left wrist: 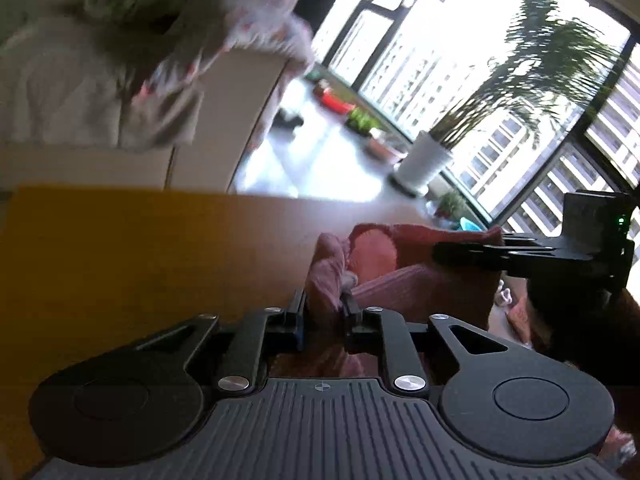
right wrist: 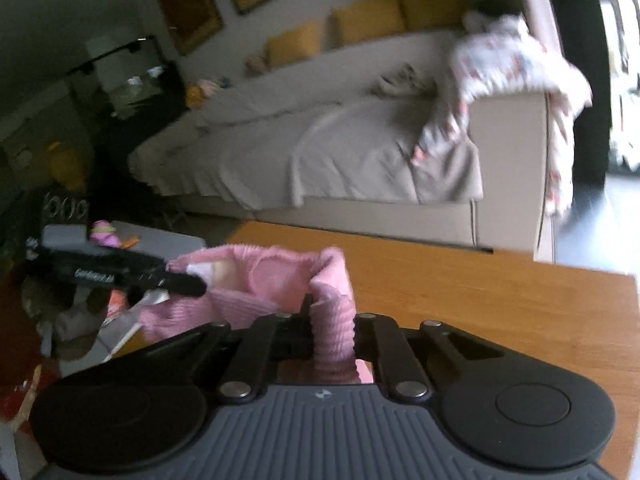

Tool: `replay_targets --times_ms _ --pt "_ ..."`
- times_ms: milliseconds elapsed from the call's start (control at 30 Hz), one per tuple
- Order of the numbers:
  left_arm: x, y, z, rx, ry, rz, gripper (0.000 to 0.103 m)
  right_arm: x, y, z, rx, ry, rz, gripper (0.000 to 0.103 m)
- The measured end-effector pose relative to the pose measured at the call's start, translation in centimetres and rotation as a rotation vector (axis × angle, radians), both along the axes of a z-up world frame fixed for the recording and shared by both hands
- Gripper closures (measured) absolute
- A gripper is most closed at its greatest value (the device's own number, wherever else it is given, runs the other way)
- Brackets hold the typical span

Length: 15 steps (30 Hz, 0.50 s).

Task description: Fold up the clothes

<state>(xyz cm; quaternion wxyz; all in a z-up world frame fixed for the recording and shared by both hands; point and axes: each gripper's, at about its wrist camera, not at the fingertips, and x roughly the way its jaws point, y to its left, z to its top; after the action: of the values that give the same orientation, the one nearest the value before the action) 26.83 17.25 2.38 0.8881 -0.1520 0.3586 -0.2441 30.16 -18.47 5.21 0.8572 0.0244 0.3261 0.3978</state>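
Both grippers, left (left wrist: 323, 308) and right (right wrist: 334, 332), clench the pink garment (right wrist: 256, 280) above the table (right wrist: 500, 300); uneven tension risks slippage, skewing the fold.

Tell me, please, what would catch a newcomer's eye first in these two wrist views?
First, the pink ribbed garment, stretched in the air above the wooden table, with the right tongs and the left tongs each shut on one end. Next, the bright window wall with a potted palm in the left view. Then the beige sofa behind the table, a white patterned cloth draped over its arm.
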Motion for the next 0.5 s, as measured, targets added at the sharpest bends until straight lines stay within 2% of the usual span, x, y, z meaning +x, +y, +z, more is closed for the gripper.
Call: replay_targets --times_ms 100,167,233,300,400,433,467,500 --pt "-5.1 -0.7 1.5 0.014 -0.034 -0.03 0.087 -5.6 -0.8 1.7 -0.025 -0.051 0.041 0.094" --pt "-8.5 -1.2 2.6 0.023 -0.057 -0.05 0.087 -9.3 -1.5 1.7 -0.044 -0.062 0.066 0.094" --pt "-11.8 -1.7 3.3 0.035 -0.074 -0.071 0.087 -13.5 -1.7 0.1 -0.111 -0.063 0.102 0.094" --pt "-15.5 -2.2 2.0 0.079 -0.055 -0.086 0.086 -17.5 -1.8 -1.6 -0.179 -0.062 0.137 0.093" --pt "-19.9 -1.9 -0.6 0.088 0.019 -0.094 0.077 -22.0 -1.8 -5.2 -0.288 -0.024 0.176 0.092" --pt "-21.1 -1.6 -1.3 0.079 0.042 -0.09 0.066 -23.1 -2.2 -5.7 -0.305 -0.018 0.172 0.089" --pt "-22.0 -1.2 -1.7 0.071 0.056 -0.073 0.056 -24.1 -2.6 -6.2 -0.318 -0.012 0.166 0.082" --pt "-22.9 -0.8 -2.2 0.063 0.071 -0.056 0.051 -24.8 -3.4 -6.1 -0.31 -0.009 0.151 0.07"
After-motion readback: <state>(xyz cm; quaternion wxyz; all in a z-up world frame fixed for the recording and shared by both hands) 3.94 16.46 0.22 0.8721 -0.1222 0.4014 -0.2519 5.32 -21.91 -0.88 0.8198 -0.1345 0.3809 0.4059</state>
